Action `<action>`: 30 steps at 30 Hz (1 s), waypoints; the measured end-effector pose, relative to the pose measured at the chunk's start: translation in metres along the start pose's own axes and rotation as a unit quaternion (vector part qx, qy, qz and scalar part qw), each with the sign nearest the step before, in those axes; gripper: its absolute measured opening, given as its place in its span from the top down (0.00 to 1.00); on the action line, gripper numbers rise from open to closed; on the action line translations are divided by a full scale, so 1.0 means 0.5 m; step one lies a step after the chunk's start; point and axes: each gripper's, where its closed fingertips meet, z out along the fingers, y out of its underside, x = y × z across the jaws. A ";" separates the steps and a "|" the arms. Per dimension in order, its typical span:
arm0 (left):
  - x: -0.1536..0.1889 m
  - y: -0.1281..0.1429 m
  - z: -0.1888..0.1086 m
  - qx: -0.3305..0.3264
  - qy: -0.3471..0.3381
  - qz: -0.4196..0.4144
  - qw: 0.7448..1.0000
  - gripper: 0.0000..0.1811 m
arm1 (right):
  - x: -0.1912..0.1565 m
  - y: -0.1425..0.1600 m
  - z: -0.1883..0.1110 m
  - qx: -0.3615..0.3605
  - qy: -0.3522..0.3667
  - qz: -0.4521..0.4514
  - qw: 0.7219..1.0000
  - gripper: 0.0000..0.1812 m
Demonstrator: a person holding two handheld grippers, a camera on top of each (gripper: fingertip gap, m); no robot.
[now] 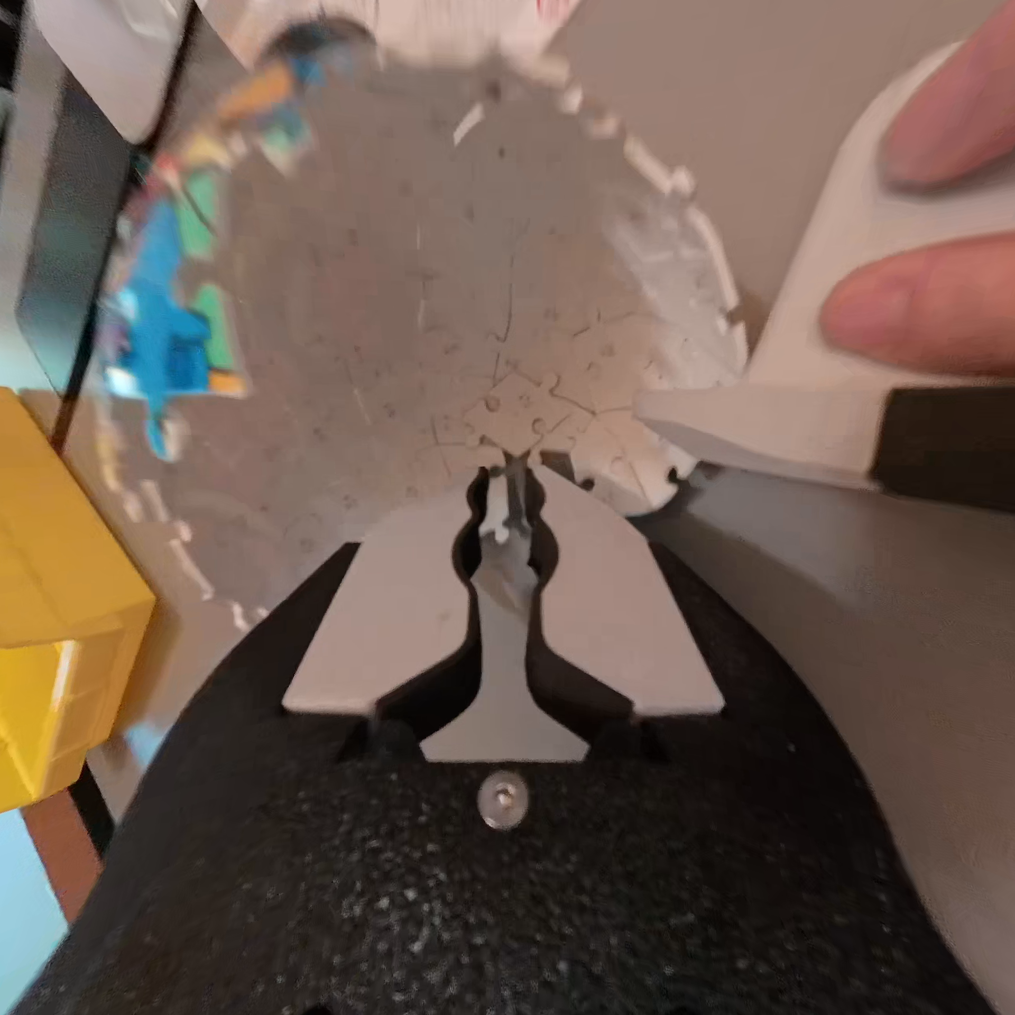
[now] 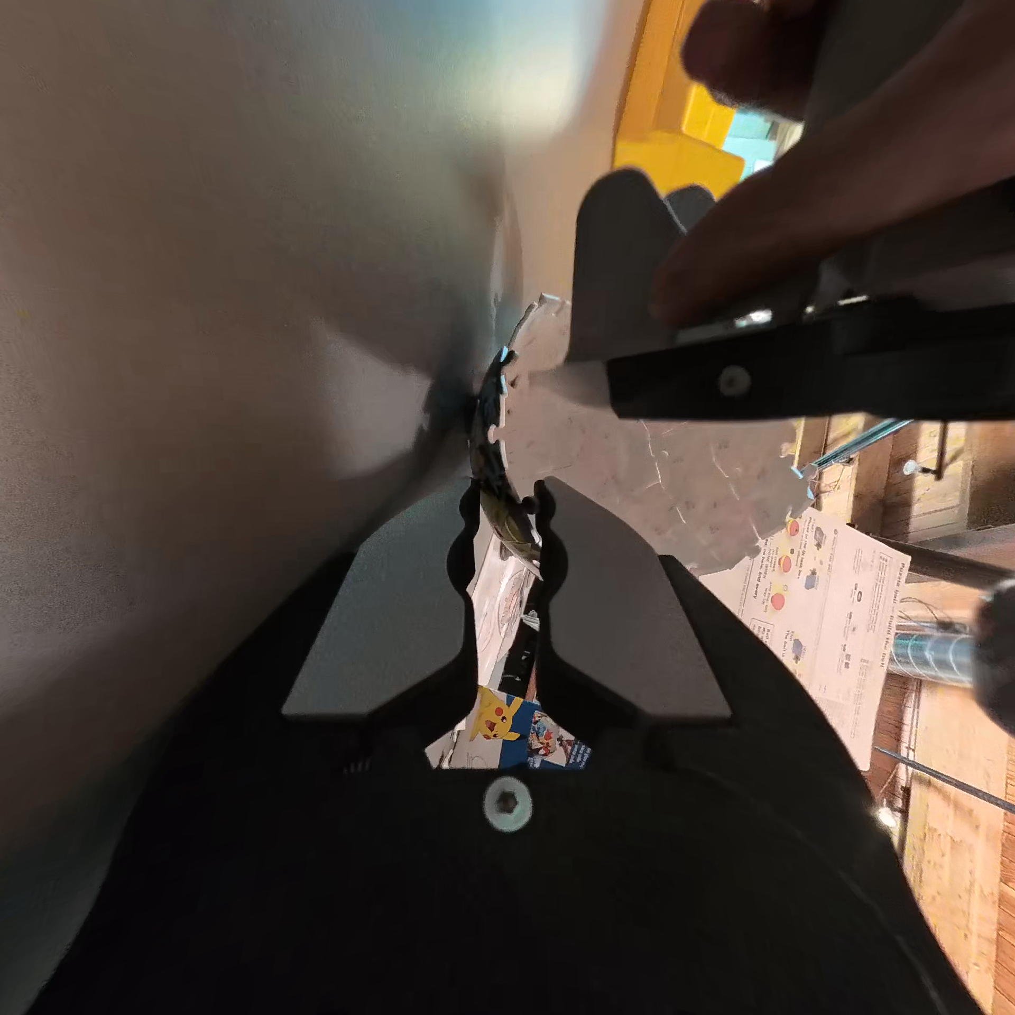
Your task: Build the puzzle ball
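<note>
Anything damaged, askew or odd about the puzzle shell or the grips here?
Nothing looks damaged. The curved, part-built puzzle shell has a jagged open rim, as expected mid-build. Left gripper and right gripper each pinch its edge, jaws nearly closed. Both views are motion-blurred.

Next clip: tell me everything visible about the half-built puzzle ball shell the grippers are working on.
The puzzle ball shell is a curved, bowl-like section of interlocked pieces, seemingly thin plastic. Its hollow inside is plain grey-white; its outside shows blue, green and orange print at the left edge. The rim is jagged with open tabs. It is held in the air: the left gripper pinches its lower rim, and the right gripper clamps its edge from the other side. Motion blur hides finer detail.
</note>
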 end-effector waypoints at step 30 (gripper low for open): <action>0.003 -0.022 0.044 0.038 -0.036 -0.085 0.995 0.99 | 0.016 -0.049 -0.064 0.142 -0.013 0.108 0.984 0.88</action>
